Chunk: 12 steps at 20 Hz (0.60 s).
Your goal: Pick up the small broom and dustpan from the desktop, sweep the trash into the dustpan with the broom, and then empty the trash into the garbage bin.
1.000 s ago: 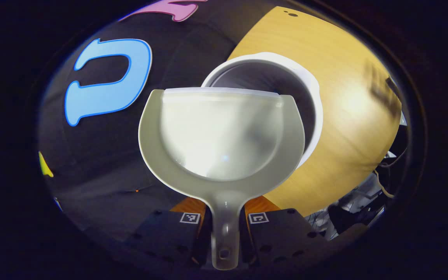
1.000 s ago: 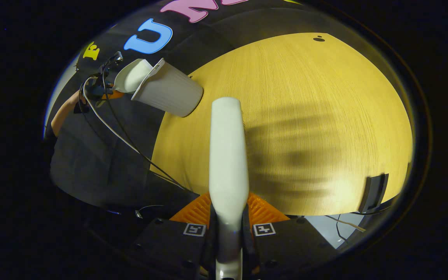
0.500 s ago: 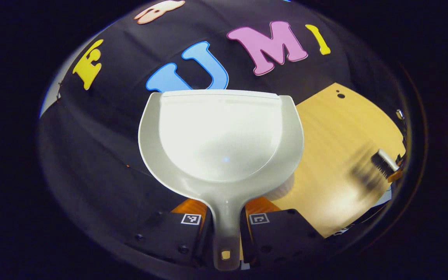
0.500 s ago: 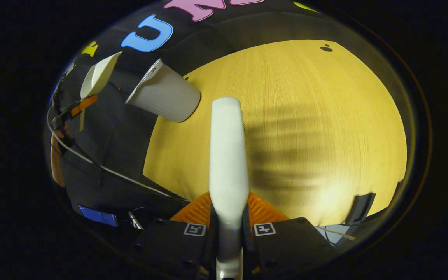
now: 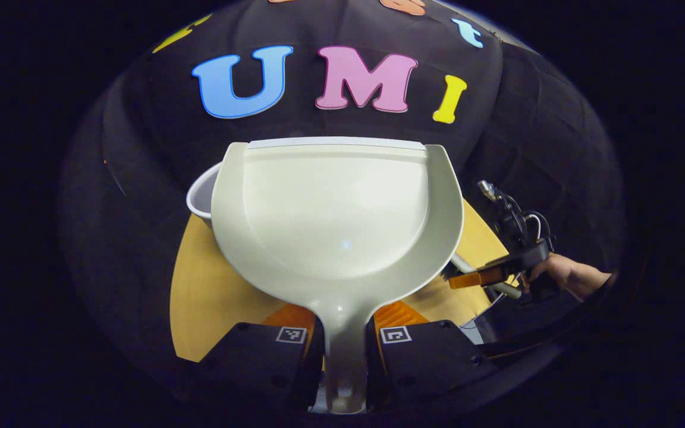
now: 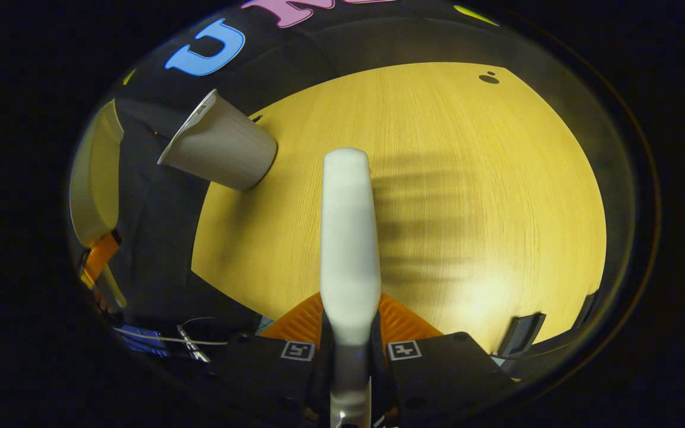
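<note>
Currently the left tongs (image 5: 344,342) are clamped on the handle of the pale grey plastic dustpan (image 5: 336,214), held level above the yellow wooden surface (image 5: 206,297). Behind it, the white ribbed garbage bin (image 5: 201,196) shows its rim. The right tongs (image 6: 349,356) grip the white-handled small broom (image 6: 347,238) over the surface, with the bin beyond.

bare wooden desktop (image 6: 437,178), cables (image 6: 164,340)

Dustpan (image 5: 336,220) hides most of garbage bin (image 5: 200,196).
</note>
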Each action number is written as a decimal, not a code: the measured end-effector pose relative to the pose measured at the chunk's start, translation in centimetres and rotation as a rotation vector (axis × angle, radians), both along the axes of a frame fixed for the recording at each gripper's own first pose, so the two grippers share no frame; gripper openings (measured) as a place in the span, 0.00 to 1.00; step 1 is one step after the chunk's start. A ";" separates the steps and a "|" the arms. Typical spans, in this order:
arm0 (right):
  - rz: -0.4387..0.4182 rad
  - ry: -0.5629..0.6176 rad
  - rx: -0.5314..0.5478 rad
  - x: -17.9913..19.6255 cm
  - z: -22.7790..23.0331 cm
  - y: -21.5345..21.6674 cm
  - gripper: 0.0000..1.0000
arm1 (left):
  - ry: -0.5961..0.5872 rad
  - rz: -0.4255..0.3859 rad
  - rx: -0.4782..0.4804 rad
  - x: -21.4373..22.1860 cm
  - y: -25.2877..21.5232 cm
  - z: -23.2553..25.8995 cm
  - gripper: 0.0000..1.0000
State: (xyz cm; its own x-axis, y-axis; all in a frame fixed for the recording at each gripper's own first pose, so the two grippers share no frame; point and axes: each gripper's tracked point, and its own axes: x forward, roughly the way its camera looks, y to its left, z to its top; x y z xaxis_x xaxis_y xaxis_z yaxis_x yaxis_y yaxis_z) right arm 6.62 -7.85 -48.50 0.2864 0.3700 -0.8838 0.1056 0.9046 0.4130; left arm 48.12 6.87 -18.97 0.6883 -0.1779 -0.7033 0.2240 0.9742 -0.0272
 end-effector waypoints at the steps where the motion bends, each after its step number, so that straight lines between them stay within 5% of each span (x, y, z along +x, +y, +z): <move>1: -0.005 0.008 -0.019 -0.1 -0.6 -0.1 0.30 | 0.036 -0.002 -0.029 0.0 0.1 -0.5 0.29; 5: 0.004 0.046 -0.064 -0.8 -3.6 -0.1 0.30 | 0.184 0.054 -0.126 -0.3 -0.7 -5.2 0.29; 8: -0.015 0.071 -0.160 -0.4 -6.7 -1.1 0.30 | 0.294 0.169 -0.089 1.3 0.3 -7.8 0.30; 12: -0.016 0.143 -0.175 0.4 -9.3 -0.1 0.30 | 0.353 0.226 0.011 1.7 -0.5 -8.2 0.28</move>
State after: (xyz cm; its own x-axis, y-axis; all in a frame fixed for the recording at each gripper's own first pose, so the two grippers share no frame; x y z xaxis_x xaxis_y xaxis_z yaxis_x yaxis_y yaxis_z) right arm 7.01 -7.92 -57.77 0.1581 0.2043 -0.9661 0.1669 0.9587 0.2301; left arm 49.82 6.41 -27.22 0.4257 -0.0414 -0.9039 -0.0164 0.9984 -0.0534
